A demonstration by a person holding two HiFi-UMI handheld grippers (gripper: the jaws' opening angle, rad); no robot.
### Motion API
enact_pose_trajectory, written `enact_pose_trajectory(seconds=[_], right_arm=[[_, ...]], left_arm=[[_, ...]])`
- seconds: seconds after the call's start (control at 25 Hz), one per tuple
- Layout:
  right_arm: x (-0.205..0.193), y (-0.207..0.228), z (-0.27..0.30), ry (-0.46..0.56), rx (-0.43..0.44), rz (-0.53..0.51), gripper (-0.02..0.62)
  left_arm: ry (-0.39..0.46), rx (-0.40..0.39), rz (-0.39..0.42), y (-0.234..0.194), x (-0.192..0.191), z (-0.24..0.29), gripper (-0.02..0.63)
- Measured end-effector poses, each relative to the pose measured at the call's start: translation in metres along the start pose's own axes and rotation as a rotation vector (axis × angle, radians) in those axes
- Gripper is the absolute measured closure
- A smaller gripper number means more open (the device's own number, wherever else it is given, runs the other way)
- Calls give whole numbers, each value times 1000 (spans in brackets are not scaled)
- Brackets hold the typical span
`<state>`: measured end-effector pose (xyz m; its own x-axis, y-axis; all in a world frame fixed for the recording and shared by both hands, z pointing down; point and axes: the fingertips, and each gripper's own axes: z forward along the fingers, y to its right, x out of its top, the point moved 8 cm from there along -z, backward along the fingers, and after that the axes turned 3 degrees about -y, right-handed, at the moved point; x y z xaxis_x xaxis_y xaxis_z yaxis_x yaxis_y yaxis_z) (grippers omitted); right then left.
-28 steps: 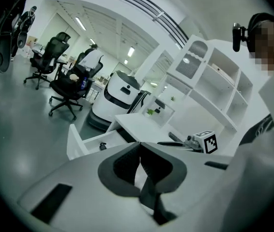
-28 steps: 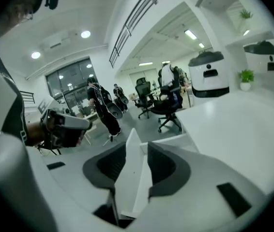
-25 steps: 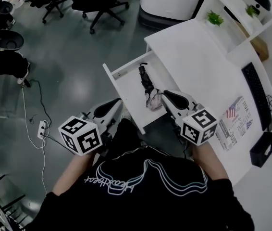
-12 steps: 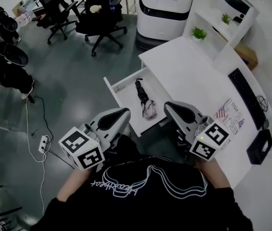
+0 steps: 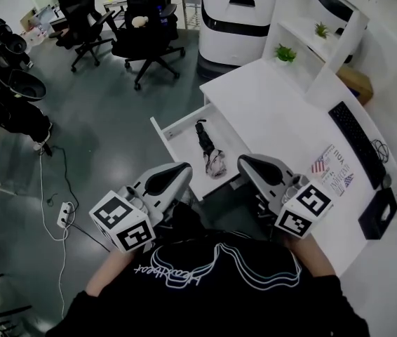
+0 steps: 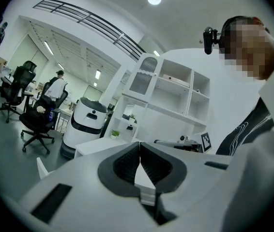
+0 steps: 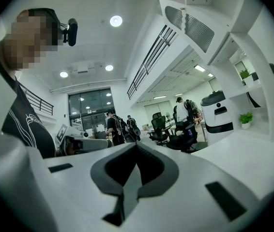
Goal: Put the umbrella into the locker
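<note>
A folded dark umbrella (image 5: 209,150) with a pale patterned end lies inside the open white drawer (image 5: 179,128) that sticks out from the desk. Both grippers are held level in front of me, above and nearer than the drawer. In the head view my left gripper (image 5: 184,169) is shut and holds nothing. My right gripper (image 5: 245,162) is also shut and empty, apart from the umbrella. The left gripper view shows its dark pads (image 6: 127,162) meeting at the tip, and the right gripper view shows the same for its pads (image 7: 149,166).
The white desk (image 5: 276,111) carries a black keyboard (image 5: 356,144), flag-printed papers (image 5: 332,170) and a black box (image 5: 378,215). Small plants (image 5: 285,53) sit on the shelving. A white machine (image 5: 238,16) and office chairs (image 5: 144,37) stand beyond. Cables and a power strip (image 5: 65,215) lie on the floor at left.
Both grippers have risen and drawn back from the drawer. The right one has left the umbrella's end. The umbrella stays lying in the drawer.
</note>
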<state>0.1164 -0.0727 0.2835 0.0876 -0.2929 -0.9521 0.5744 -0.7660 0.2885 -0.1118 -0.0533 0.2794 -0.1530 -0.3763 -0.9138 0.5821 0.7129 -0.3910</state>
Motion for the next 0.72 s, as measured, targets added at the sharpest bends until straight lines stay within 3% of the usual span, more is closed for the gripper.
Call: enact_pose_trajectory(seconds=[0.72], right_arm=[[-10,13,6,3,-1,40,592]], left_arm=[[-30,2,1,-11,-5,19,600]])
